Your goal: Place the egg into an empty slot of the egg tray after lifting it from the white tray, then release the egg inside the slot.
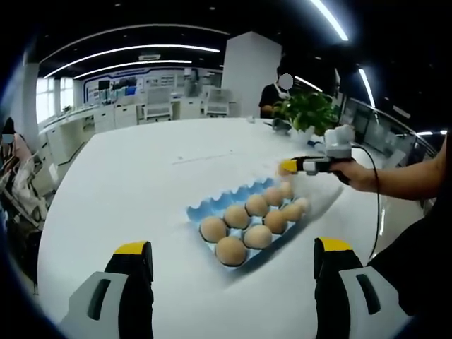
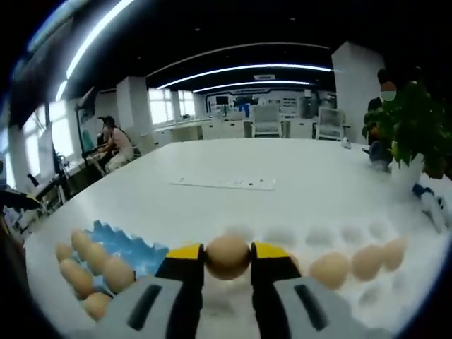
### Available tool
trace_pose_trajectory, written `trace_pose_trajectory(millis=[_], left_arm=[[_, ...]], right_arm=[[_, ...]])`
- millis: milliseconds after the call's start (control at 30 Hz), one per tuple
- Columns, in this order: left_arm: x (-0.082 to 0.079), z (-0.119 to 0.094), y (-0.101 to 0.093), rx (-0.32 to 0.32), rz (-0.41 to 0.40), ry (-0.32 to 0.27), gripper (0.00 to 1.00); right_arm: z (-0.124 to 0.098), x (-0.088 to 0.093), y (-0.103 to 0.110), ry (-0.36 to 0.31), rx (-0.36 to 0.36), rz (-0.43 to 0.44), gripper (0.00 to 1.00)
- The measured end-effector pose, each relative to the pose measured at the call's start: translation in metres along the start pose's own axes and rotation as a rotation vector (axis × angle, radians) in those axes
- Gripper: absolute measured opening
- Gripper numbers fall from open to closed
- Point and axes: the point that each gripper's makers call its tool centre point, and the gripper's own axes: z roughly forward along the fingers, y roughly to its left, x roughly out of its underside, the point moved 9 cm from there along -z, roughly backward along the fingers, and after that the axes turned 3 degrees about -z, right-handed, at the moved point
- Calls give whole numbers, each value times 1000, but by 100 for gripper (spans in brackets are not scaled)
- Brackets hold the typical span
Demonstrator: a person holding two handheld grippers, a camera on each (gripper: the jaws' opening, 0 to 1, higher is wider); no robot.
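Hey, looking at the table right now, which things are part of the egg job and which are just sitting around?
Part of the job:
- egg clamped in the right gripper
- blue egg tray, partly filled
- white tray with more eggs
- left gripper, open, holding nothing

Just lying about:
- potted plant
- flat white strip mid-table
- white table itself
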Motion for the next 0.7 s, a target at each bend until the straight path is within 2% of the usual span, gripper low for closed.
trace_pose_trajectory(millis=[233,467,500,700], left_arm=[[1,0,0,4,-2,-1,95],[2,-1,2,0,-4,-3,95],[2,-1,2,-1,-5,-4,95],[3,-2,3,-5,-7,-2,95]], right_arm=[[1,-12,19,-35,-55,32,25],[12,-27,62,-70,-172,32,25],[15,-27,69,-68,-200,28,25],[28,-30,100,-57,-265,25,25]])
